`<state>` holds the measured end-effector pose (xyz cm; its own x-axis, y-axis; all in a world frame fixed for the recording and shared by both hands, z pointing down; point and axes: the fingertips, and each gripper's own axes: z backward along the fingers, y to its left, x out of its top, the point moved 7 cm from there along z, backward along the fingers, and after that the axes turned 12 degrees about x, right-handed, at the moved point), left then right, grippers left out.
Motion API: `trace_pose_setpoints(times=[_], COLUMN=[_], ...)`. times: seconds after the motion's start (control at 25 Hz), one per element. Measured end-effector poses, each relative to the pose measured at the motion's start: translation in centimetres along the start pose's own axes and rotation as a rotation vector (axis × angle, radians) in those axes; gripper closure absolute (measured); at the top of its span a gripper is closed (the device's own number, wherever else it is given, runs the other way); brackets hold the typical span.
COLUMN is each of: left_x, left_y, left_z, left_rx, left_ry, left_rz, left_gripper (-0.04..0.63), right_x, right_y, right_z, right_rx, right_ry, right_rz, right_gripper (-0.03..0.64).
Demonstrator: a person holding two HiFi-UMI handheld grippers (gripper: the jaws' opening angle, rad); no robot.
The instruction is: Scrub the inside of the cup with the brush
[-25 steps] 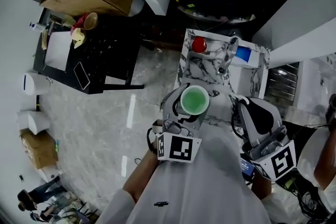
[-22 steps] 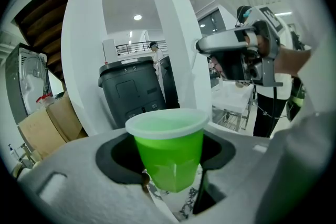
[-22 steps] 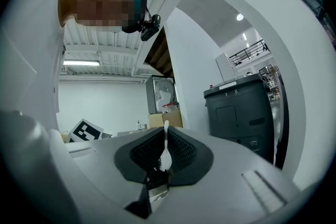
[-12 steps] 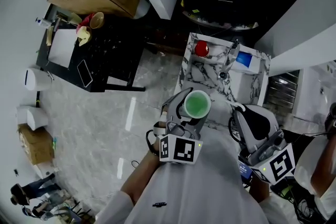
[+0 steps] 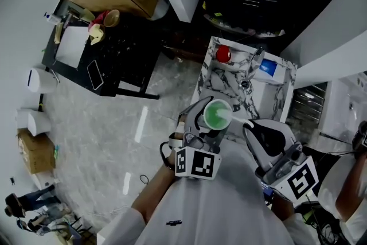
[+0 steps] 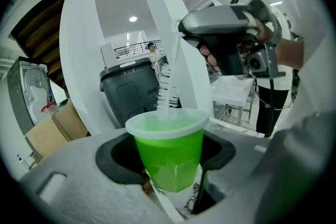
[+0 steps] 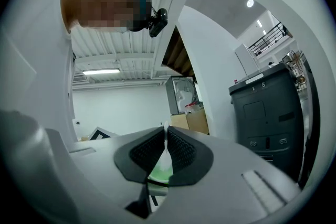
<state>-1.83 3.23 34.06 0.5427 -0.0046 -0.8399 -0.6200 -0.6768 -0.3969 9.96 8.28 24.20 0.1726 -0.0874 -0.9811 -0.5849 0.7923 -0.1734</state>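
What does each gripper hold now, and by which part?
The left tongs grip the cup around its side wall, below the rim. The right tongs pinch the brush by the upper end of its handle.

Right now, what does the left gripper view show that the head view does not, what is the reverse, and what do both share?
Only the left gripper view: the brush, its white bristles entering the green cup from above. Only the head view: the marble table with a red object on it, and a black table at that view's left. Both: the green cup held between the left gripper jaws, with the right gripper close beside it.
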Motion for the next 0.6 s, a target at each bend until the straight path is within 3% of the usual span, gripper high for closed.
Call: trace_pose_setpoints(times=[0.28,0.6], left_x=[0.3,0.6], left_y=[-0.2,-1.1], left_z=[0.2,-0.1], left_rx=[0.019,0.006], left_ry=[0.0,0.005], left_rz=[-0.003,-0.03], left_gripper=[0.31,0.31], right_x=[0.0,-0.2], right_y=[0.3,-0.6], right_z=[-1.0,-1.1], right_rx=[0.075,0.082], right_ry=[0.005,-0.008], right_rz=[0.002,0.007], right_gripper=[0.592,0.592])
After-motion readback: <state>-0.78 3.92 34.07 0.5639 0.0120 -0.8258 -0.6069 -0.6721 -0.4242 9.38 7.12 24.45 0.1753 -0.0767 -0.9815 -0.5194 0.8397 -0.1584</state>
